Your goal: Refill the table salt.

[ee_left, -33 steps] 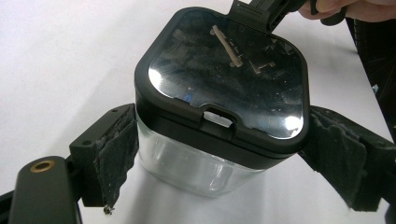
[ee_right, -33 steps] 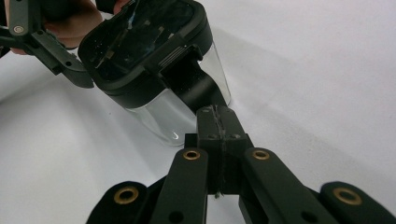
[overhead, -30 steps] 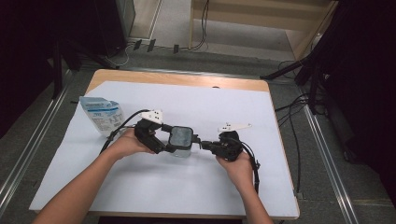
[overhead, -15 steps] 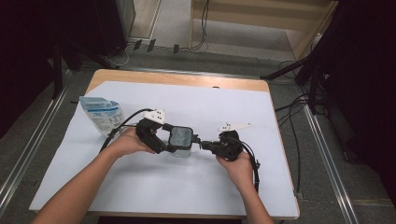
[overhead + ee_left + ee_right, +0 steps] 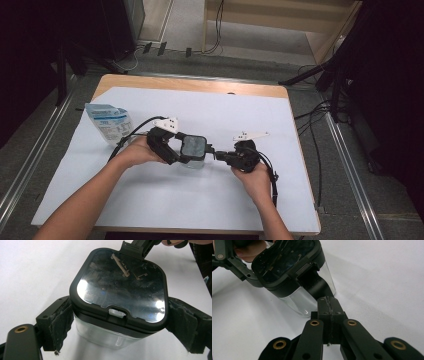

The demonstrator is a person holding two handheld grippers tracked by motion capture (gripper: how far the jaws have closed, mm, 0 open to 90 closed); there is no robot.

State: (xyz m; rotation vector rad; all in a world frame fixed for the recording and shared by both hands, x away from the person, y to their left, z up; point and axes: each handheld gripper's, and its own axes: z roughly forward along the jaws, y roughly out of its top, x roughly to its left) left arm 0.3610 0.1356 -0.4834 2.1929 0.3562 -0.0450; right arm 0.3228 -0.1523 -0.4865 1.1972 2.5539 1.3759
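A clear plastic container with a black-framed, glossy dark lid [image 5: 193, 150] sits near the middle of the tabletop, a little toward the near edge. The left gripper [image 5: 120, 322] has its padded jaws spread around the container's clear body, pressing both sides. The right gripper [image 5: 327, 305] has its jaws pinched together on the black latch tab [image 5: 315, 285] that hangs off the lid's rim.

If the right gripper pulls on that tab, the smooth clear wall could, I judge, slip between the frayed pads, or the container tip, since it leans in the right gripper view. The thin tab could also slide from the narrow grip.

A white sheet [image 5: 165, 210] covers the wooden table [image 5: 190, 84]. A blue-and-white pouch [image 5: 107, 122] lies near the left edge. Beyond are grey floor, cables and dark equipment.
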